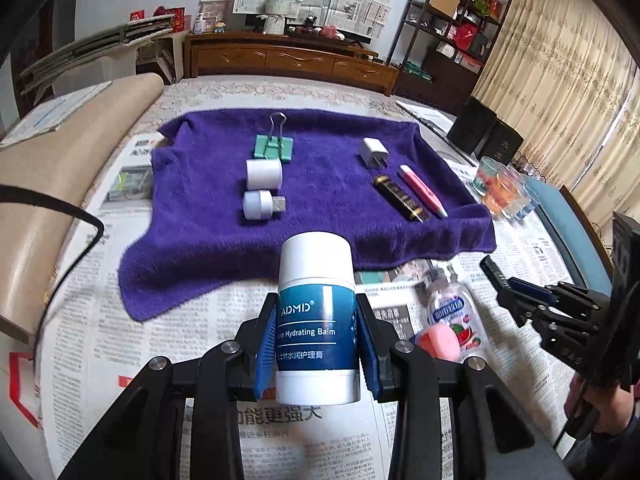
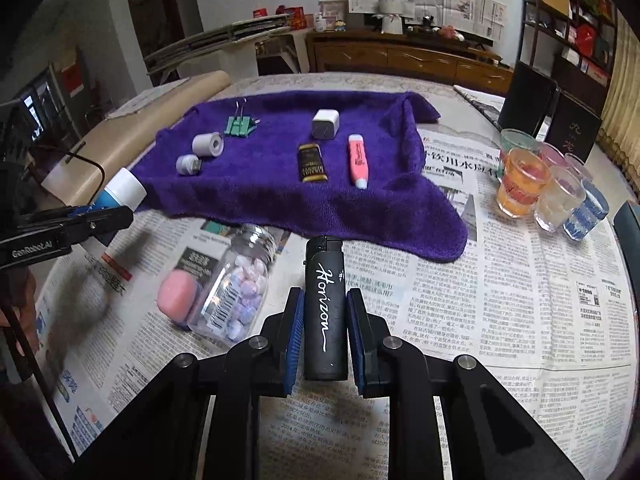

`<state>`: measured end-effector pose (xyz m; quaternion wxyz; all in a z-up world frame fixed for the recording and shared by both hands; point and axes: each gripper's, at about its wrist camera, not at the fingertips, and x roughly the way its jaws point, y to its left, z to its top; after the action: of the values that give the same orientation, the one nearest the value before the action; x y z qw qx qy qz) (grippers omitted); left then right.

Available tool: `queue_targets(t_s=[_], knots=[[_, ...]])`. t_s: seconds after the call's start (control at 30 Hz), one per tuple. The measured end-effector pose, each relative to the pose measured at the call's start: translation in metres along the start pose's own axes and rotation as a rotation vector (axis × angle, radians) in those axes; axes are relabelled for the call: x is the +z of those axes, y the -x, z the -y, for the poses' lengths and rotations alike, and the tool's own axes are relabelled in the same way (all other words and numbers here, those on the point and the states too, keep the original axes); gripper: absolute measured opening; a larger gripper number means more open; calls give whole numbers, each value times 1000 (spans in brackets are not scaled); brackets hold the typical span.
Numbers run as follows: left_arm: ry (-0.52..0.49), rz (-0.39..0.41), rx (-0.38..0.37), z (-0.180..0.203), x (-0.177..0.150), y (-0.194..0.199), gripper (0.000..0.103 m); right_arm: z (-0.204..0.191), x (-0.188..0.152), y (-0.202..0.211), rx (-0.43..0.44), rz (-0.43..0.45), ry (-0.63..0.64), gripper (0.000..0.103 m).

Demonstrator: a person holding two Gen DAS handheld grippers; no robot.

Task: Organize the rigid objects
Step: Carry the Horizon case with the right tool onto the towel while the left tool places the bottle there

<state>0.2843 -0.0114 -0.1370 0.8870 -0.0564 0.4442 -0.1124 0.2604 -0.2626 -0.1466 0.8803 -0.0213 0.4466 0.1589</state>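
Note:
My left gripper (image 1: 317, 344) is shut on a white and blue hydrating balm stick (image 1: 316, 312), held above the newspaper before the purple towel (image 1: 280, 240). My right gripper (image 2: 324, 336) is shut on a black lighter (image 2: 323, 308) marked Horizon. On the towel's left lie a green binder clip (image 1: 274, 145), a white roll (image 1: 264, 174) and a white USB light (image 1: 262, 203). On its right lie a white charger (image 1: 374, 153), a black and gold lighter (image 1: 401, 197) and a pink highlighter (image 1: 422, 189). A clear bottle with a pink cap (image 2: 218, 292) lies on the newspaper.
Several coloured glass cups (image 2: 548, 188) stand at the table's right. Black boxes (image 2: 552, 112) sit behind them. A beige roll (image 1: 60, 184) lies along the left edge. Newspaper (image 2: 500, 312) covers the table. A person's hand (image 1: 608, 424) holds the right gripper.

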Motion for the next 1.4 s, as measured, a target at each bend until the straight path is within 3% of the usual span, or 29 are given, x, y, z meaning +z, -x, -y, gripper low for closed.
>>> queue_targets(t_s=[0.4,0.63,0.87,1.1,1.4], knots=[[-8,19,9,-15,56,-14,34,8,70,8,43,61,-14,21],[8,22,2,-22,92,-41,34,24,117,-33,23,46,-23,21],[36,-1,69,-54,107,-62,34,38,152,-87,-7,15,-7,21],[37,-39,126,-72,121,-86,34,40,168,-127,-47,-21,33,21],[4,-107,166,-72,125,-119,34,45,161,-151,-89,-73,66,21]])
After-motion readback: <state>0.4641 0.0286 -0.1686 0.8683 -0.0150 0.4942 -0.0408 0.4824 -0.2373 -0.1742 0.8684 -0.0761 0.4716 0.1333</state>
